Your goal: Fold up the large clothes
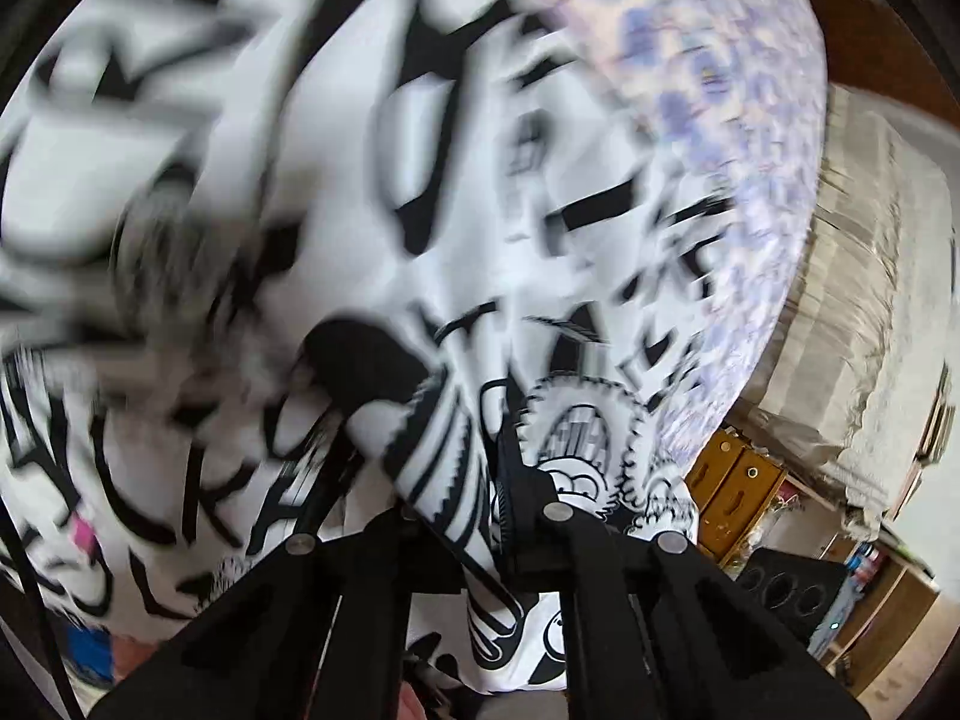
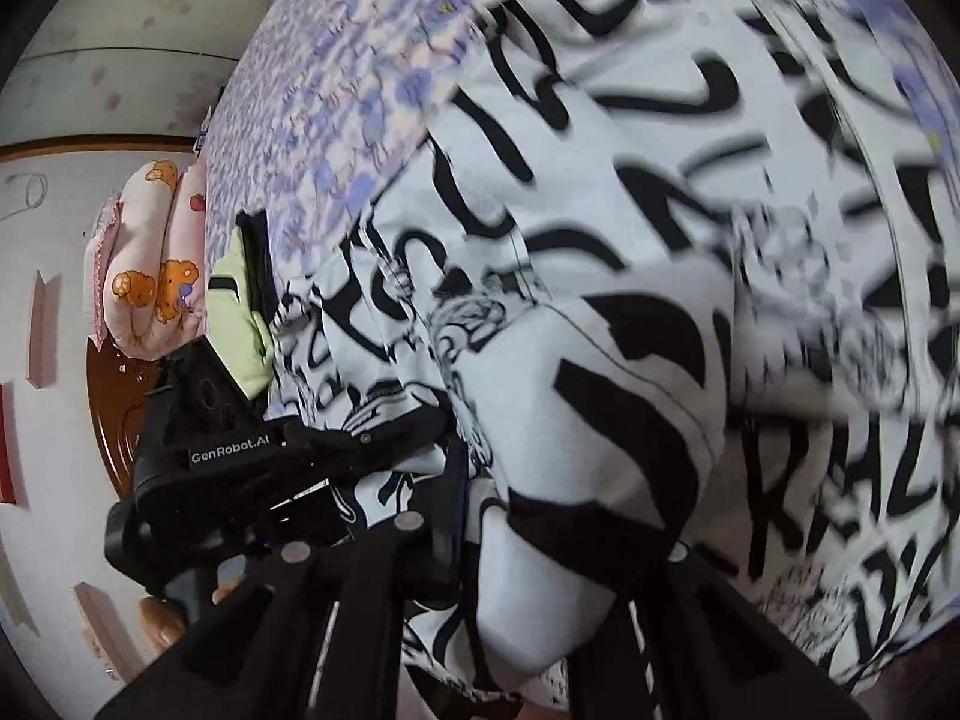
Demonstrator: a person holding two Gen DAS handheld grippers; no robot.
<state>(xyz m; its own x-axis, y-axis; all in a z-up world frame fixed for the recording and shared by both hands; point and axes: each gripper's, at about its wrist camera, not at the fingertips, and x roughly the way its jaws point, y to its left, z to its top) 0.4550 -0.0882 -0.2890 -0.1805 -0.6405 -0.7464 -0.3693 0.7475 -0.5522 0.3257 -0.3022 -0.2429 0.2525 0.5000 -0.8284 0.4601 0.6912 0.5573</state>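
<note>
Both tongs, left point(image 1: 474, 480) and right point(image 2: 480, 516), are clamped on the printed shirt point(image 2: 600, 240), which is spread ahead of them over the floral bed point(image 2: 336, 90). Left is seen just beside right, so the gathered edge gets carried forward, probably.

floral bedsheet point(image 2: 336, 90) | pink pillow point(image 2: 150, 276) | green cloth point(image 2: 237, 318) | wooden drawers point(image 1: 741, 480)
</note>
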